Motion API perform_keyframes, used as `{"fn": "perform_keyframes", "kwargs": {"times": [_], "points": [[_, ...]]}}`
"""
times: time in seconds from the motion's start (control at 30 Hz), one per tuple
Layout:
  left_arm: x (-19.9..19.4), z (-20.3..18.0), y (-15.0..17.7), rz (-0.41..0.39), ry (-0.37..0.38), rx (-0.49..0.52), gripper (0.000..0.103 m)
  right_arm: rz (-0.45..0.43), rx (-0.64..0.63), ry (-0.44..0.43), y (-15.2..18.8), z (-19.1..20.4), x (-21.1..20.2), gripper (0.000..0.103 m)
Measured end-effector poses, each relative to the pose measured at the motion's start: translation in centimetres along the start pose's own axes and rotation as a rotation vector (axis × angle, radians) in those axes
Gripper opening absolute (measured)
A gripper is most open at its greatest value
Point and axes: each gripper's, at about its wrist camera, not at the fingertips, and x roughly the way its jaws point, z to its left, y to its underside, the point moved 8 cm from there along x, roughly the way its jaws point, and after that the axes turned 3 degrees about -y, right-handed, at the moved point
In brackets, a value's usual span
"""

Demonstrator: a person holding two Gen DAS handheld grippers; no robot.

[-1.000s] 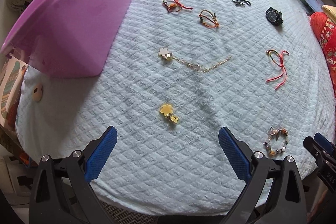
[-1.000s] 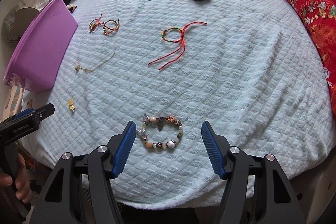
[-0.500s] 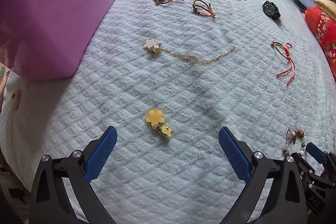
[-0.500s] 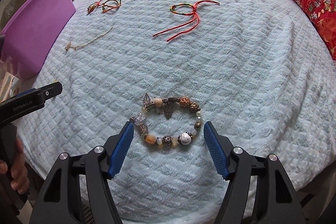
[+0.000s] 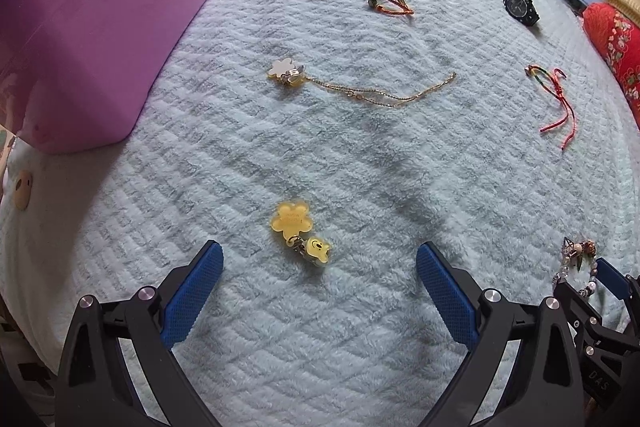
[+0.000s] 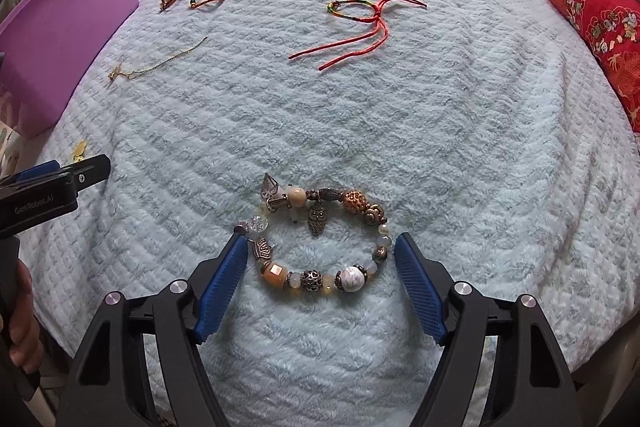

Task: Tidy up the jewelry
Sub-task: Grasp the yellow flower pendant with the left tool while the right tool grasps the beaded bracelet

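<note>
Pale blue quilted bedspread (image 6: 400, 131), purple bin (image 5: 100, 27) at its left edge, plush toys (far end): my right gripper (image 6: 320, 255), jaws opening, straddles the beaded bracelet (image 6: 316, 243) without pressing; my left gripper (image 5: 318, 263), spread, flanks the yellow flower charm (image 5: 298, 229).

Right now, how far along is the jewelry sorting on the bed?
Nothing looks done: no piece is seen in the purple bin. In hand: the right gripper, jaws opening, straddles the beaded charm bracelet; the open left gripper frames the yellow flower charm. Left: gold chain, cord bracelets, black watch.
</note>
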Motion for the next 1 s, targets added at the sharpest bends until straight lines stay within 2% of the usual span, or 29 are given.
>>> {"fn": "perform_keyframes", "kwargs": {"times": [0.3,0.57,0.63,0.7,0.83,0.93,0.97,1.0], "points": [[1.2,0.3,-0.2,-0.021,0.030,-0.050,0.097,-0.027,-0.014,0.021,-0.9,0.3,0.6,0.075],[1.0,0.1,0.0,-0.061,0.011,-0.045,0.094,-0.036,-0.037,0.022,-0.9,0.5,0.7,0.075],[0.9,0.1,-0.2,-0.063,0.009,-0.049,0.089,-0.037,-0.040,0.018,-0.8,0.6,0.6,0.074],[0.6,-0.2,-0.3,-0.067,0.011,-0.055,0.079,-0.040,-0.051,0.014,-0.8,0.8,0.6,0.071],[0.2,-0.7,-0.4,-0.078,0.009,-0.047,0.065,-0.040,-0.065,0.006,-0.8,1.0,0.4,0.065],[-0.2,-0.8,-0.5,-0.084,0.011,-0.043,0.046,-0.038,-0.075,-0.006,-0.7,1.1,0.2,0.057],[-0.2,-0.8,-0.5,-0.084,0.011,-0.040,0.036,-0.036,-0.082,-0.007,-0.7,1.2,0.2,0.055],[-0.3,-0.7,-0.5,-0.083,0.006,-0.042,0.032,-0.036,-0.088,-0.007,-0.7,1.3,0.1,0.051]]}}
